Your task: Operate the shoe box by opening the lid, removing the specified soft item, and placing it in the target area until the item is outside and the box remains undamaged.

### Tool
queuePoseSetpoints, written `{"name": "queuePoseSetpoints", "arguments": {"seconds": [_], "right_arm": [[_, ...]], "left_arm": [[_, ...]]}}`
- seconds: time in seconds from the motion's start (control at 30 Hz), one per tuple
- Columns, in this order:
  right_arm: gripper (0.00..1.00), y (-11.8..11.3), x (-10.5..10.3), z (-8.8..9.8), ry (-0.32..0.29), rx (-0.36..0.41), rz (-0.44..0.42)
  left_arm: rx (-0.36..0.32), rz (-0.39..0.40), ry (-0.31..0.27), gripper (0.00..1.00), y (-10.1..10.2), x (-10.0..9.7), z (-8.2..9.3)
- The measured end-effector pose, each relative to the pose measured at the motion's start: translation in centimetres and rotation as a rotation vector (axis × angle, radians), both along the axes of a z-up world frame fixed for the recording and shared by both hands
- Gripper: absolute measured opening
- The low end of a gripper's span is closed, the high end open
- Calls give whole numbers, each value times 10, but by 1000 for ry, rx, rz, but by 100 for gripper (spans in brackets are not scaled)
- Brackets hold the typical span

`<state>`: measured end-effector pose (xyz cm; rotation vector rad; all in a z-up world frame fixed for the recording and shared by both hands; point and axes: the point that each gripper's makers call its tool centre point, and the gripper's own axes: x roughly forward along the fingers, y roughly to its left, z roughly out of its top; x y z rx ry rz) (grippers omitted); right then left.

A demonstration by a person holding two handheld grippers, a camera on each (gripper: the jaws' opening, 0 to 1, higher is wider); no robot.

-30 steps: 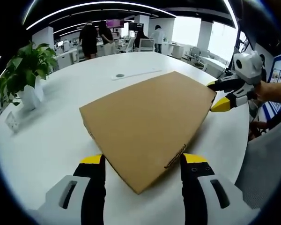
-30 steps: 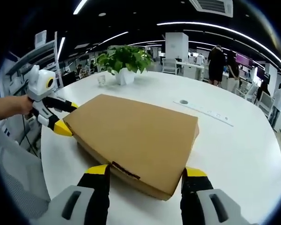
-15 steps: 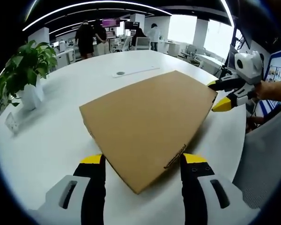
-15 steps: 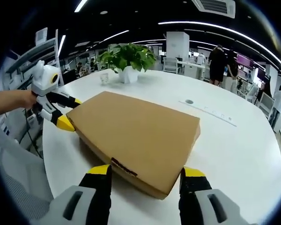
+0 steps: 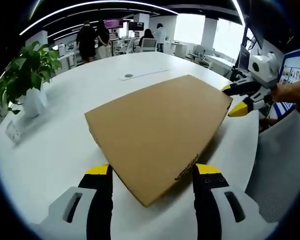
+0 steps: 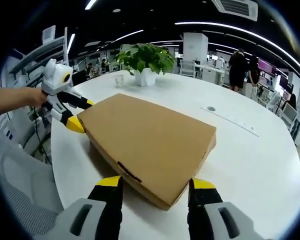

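open-plan office all round, ceiling light strips overhead, people standing at far desks. round white tabletop (image 5: 50,150) carries a potted green plant (image 5: 25,75) and the flat brown cardboard shoe box (image 5: 157,130), lid shut. its long axis runs between my two tongs, one corner pointing at each camera. my left tongs (image 5: 152,172) stand wide astride the near corner; my right tongs (image 6: 152,184) likewise, wide at the opposite corner. contents hidden under the lid.

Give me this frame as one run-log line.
shoe box: lid closed, flat on white table | left gripper: open, astride near corner | right gripper: open, astride opposite corner | soft item: not out
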<state>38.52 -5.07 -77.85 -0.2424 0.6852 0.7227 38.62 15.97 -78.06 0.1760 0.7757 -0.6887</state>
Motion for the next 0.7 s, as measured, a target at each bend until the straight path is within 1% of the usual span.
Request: {"name": "queuePoseSetpoints", "arguments": {"seconds": [0.3,0.7], "right_arm": [[47,13,-13,0,3,-6,32],[46,23,-21,1,-2,28,25]], "left_arm": [[-1,-10,6,66,13,-8,-1],[-5,-9,7,65,26,-15,-1]]}}
